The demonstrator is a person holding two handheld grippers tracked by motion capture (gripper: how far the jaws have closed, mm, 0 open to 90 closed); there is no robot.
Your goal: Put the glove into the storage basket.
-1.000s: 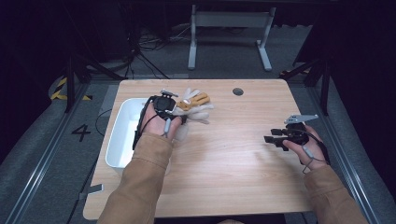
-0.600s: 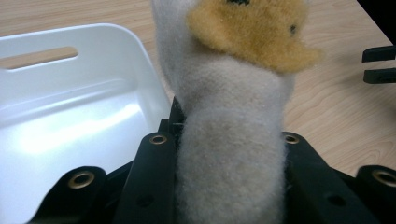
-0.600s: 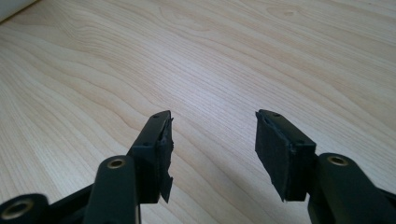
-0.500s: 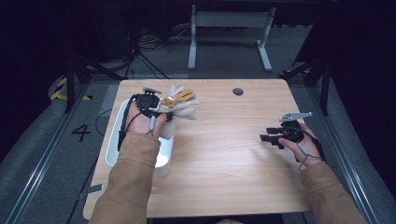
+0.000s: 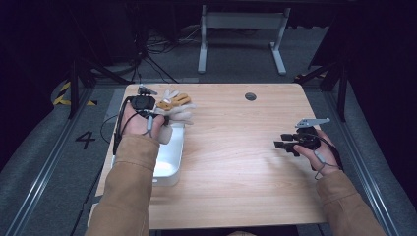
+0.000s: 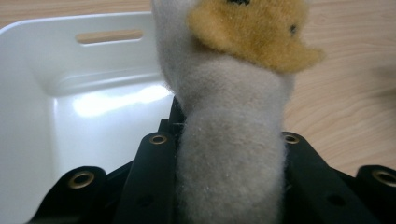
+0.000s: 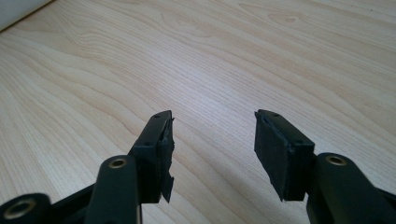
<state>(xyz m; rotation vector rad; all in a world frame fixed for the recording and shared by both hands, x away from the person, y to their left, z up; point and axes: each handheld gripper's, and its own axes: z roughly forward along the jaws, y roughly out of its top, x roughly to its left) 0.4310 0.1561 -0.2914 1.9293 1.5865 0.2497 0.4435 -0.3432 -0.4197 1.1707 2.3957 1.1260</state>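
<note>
Your left gripper (image 5: 156,114) has its fingers clamped on the soft toy (image 6: 233,93) (pale grey plush with a yellow patch), which stands up lengthwise out of the grip, its far end hanging over the bare tabletop (image 5: 236,147) just past the far right corner of the white tub (image 6: 42,93). The tub's hollow lies to the left of and below the toy, so the drop turns on carrying it leftward over the rim. Your right gripper (image 7: 212,149) hovers well apart over bare wood, fingers apart and empty.
</note>
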